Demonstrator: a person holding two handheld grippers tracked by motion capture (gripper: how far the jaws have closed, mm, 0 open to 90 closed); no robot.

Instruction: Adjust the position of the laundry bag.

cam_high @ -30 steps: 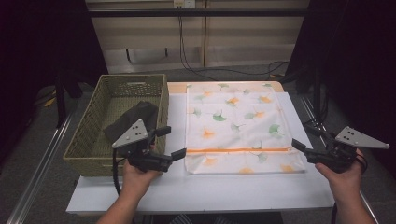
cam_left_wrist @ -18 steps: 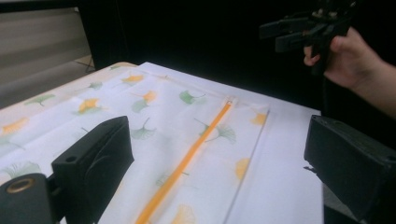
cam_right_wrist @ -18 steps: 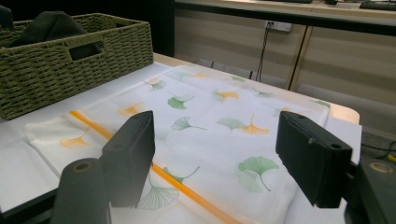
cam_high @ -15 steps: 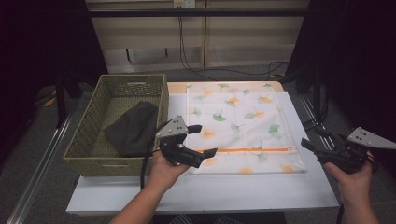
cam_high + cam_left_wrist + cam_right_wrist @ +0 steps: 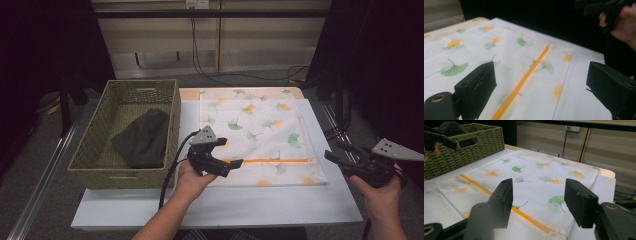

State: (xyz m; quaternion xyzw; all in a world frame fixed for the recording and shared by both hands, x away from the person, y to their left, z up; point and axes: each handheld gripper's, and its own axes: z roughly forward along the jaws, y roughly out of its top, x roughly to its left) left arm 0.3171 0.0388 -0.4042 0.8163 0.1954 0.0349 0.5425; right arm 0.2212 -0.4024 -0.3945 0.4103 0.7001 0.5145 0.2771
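A white cloth (image 5: 260, 130) printed with green and orange ginkgo leaves lies flat on the white table (image 5: 250, 205). An orange stripe (image 5: 280, 161) runs across its near end. My left gripper (image 5: 231, 167) hovers over the cloth's near left corner, open, with the stripe (image 5: 524, 80) lying below its jaws (image 5: 541, 72). My right gripper (image 5: 336, 152) is held off the table's right edge, pointing at the cloth (image 5: 536, 172). Its jaws (image 5: 539, 195) have just been closing partway and stand apart with nothing between them.
A woven green basket (image 5: 95, 145) sits at the left of the table with a dark folded cloth (image 5: 142, 137) inside. Cables lie on the floor behind the table. Bare white table runs along the near edge.
My left gripper has moved right, from beside the basket to over the cloth's near left corner. The right hand has stayed about where it was.
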